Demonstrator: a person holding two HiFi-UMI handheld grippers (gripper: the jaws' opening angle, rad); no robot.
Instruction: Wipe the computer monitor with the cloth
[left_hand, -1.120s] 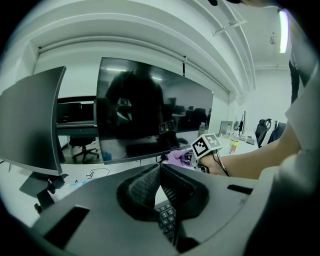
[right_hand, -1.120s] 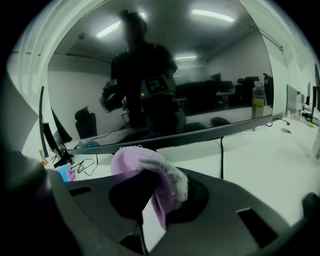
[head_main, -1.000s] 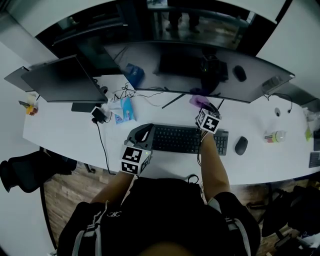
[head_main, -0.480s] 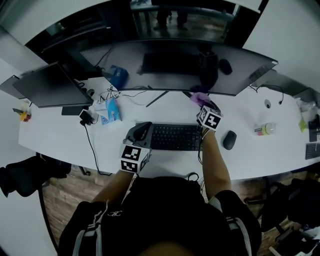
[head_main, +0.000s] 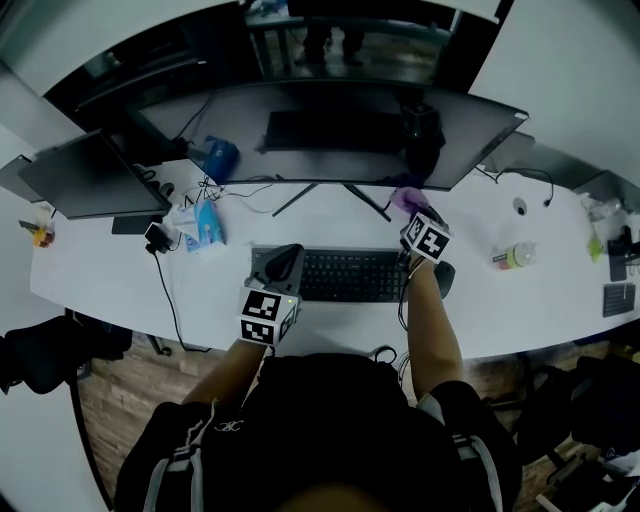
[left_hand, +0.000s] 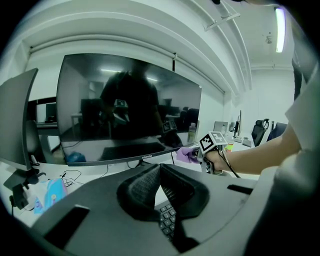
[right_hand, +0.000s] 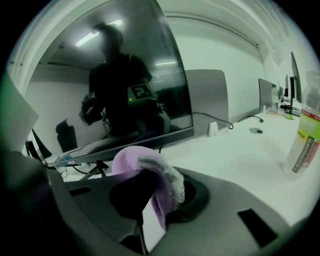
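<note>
**Purple cloth gripped just below the dark monitor's lower edge**

The monitor (head_main: 330, 125) is wide and curved. It stands on a splayed foot at the back of the white desk (head_main: 120, 285), and its dark, glossy screen mirrors the room. The cloth (head_main: 407, 199) is pale purple and fluffy, bunched into a small wad. It sits in front of the monitor's lower edge, right of the foot and above the far right end of the keyboard (head_main: 350, 276).

The right gripper (head_main: 411, 210) has its jaws closed on the cloth, which folds over the tips and hangs down one side. No view settles whether the cloth touches the screen. The left gripper (head_main: 283, 258) hovers low over the keyboard's left end with its padded jaws brought together at the tips and nothing between them.

The right gripper view shows the cloth (right_hand: 150, 172) close up, with a nubbly grey-white edge. It also shows the person's reflection in the screen and a clear bottle (right_hand: 304, 145) standing on the desk at the right. The left gripper view shows the whole screen from the side, with keyboard keys in the gap below its closed jaw tips. Only the head view shows the second monitor (head_main: 90, 178) at the desk's left end and the blue packet (head_main: 203, 225) among the cables
</note>
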